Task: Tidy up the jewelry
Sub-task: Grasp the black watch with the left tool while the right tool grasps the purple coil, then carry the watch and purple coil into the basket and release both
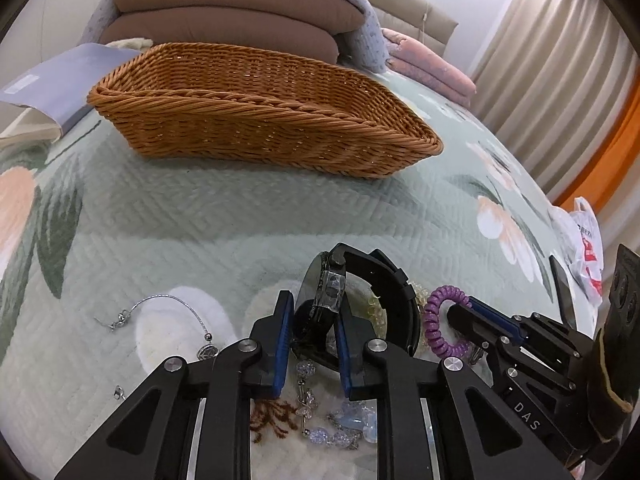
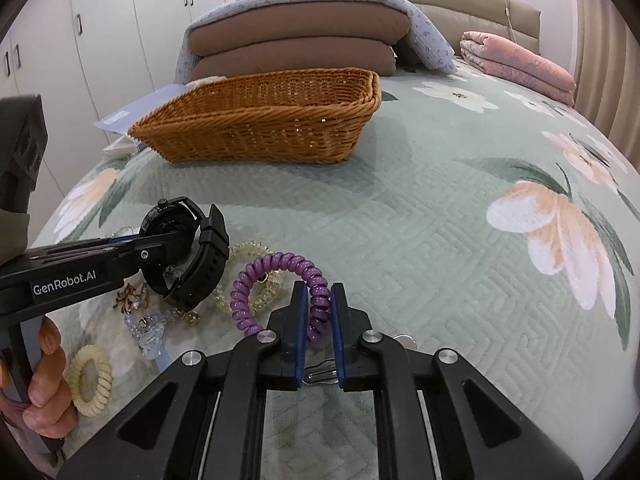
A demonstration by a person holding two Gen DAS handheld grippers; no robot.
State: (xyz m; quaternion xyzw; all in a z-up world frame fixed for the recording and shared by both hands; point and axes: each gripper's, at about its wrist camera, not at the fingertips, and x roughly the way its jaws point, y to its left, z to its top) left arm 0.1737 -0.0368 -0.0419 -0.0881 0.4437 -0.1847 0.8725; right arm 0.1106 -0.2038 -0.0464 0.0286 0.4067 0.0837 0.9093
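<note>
Left gripper [image 1: 312, 320] jaws clamp a glossy black watch [image 1: 384, 280]; right gripper [image 2: 319, 312] jaws pinch a purple coiled hair tie [image 2: 280, 292], seemingly rubbery, near the woven basket [image 2: 260, 128].

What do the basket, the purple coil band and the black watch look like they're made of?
Basket: woven wicker or rattan, possibly plastic imitation; twisted tan strands, slight sheen.
Purple coil band: glossy springy plastic, with smooth spiral loops.
Black watch: matte rubbery strap with punched holes; its case looks like hard plastic or metal, with a glassy face.
</note>
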